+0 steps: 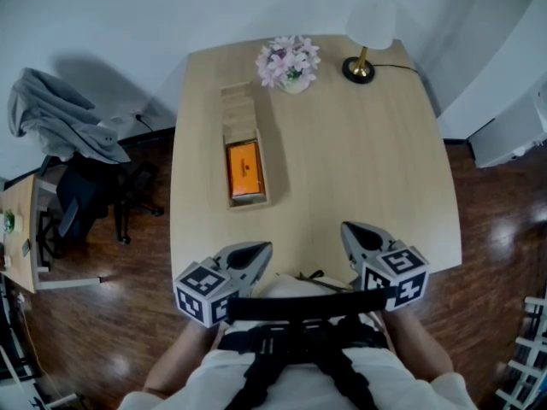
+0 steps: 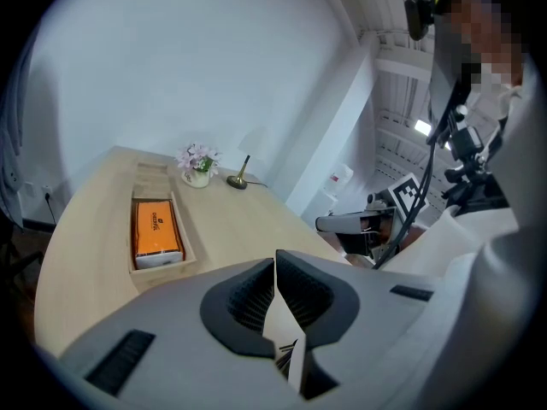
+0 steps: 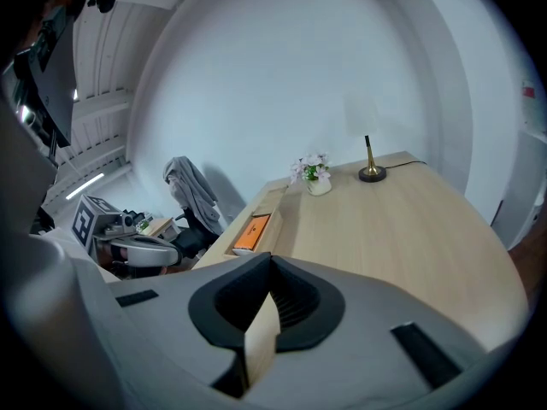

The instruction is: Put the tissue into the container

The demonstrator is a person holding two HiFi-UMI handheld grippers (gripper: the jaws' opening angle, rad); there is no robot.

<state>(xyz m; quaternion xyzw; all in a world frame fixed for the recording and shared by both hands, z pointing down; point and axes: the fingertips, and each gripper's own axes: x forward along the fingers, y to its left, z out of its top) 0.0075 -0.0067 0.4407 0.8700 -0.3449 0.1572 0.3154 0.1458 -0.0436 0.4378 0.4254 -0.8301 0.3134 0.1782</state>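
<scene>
An orange tissue pack [image 1: 244, 170] lies inside the near end of a long wooden container [image 1: 224, 139] on the left half of the light wood table [image 1: 359, 161]. My left gripper [image 1: 261, 248] and right gripper [image 1: 349, 228] hover side by side over the table's near edge, close to the person's body and well short of the container. Both are shut with nothing between the jaws. The left gripper view shows the pack [image 2: 156, 229] in the container [image 2: 162, 266] ahead to the left. In the right gripper view the pack [image 3: 252, 231] is small and far off.
A pot of pale flowers [image 1: 289, 63] and a lamp with a brass base [image 1: 360, 68] stand at the table's far edge. A chair draped with grey clothing [image 1: 64, 126] stands left of the table. White furniture [image 1: 513, 131] stands to the right, on dark wood floor.
</scene>
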